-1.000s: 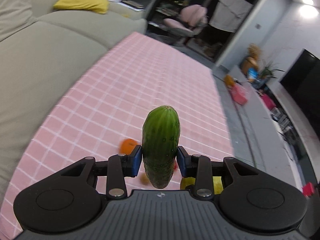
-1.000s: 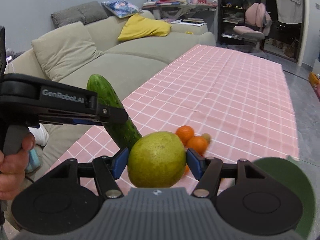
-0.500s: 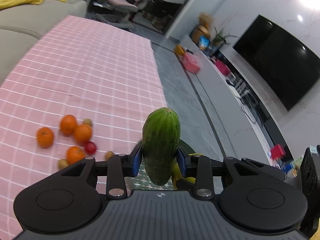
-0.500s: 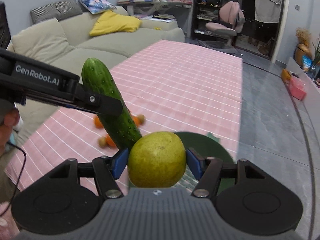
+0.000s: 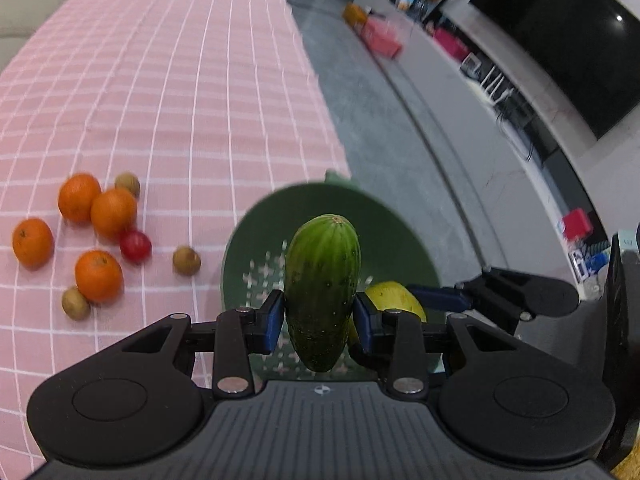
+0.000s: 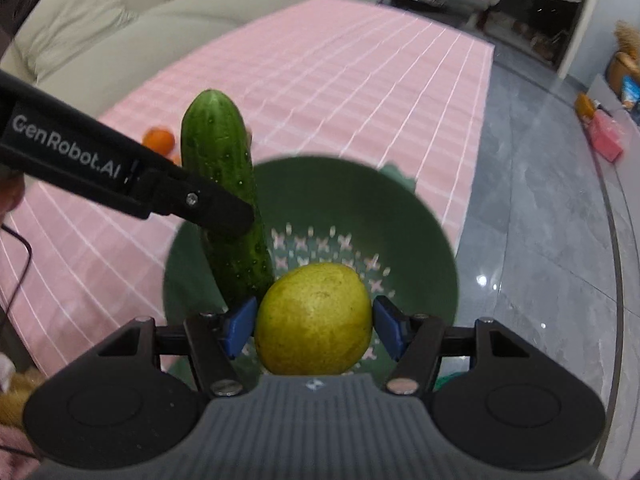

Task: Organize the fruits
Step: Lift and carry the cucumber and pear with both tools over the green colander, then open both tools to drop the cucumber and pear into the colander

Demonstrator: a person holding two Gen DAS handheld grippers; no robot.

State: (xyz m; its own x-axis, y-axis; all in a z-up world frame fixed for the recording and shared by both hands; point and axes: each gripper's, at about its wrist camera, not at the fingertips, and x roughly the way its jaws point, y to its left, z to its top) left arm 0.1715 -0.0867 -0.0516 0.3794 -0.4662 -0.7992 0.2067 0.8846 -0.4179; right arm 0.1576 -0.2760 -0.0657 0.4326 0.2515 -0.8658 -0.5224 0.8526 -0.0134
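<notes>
My left gripper (image 5: 320, 326) is shut on a green cucumber (image 5: 322, 288) and holds it upright over a green colander bowl (image 5: 256, 240). My right gripper (image 6: 314, 326) is shut on a yellow-green lemon (image 6: 314, 318), also above the bowl (image 6: 420, 240). The cucumber (image 6: 224, 200) and the left gripper's finger (image 6: 120, 176) show at the left in the right wrist view. The lemon (image 5: 394, 296) and the right gripper show to the right of the cucumber in the left wrist view.
Several oranges (image 5: 98, 276), a red cherry tomato (image 5: 135, 245) and small brown fruits (image 5: 186, 260) lie on the pink checked tablecloth (image 5: 180, 80) left of the bowl. The bowl sits at the table's right edge, beside grey floor (image 6: 540, 200). A sofa (image 6: 100, 40) stands behind.
Both grippers have swung right and down with their fruit. They now hang over the green bowl, which fills the middle of both views. The loose oranges have shifted to the left.
</notes>
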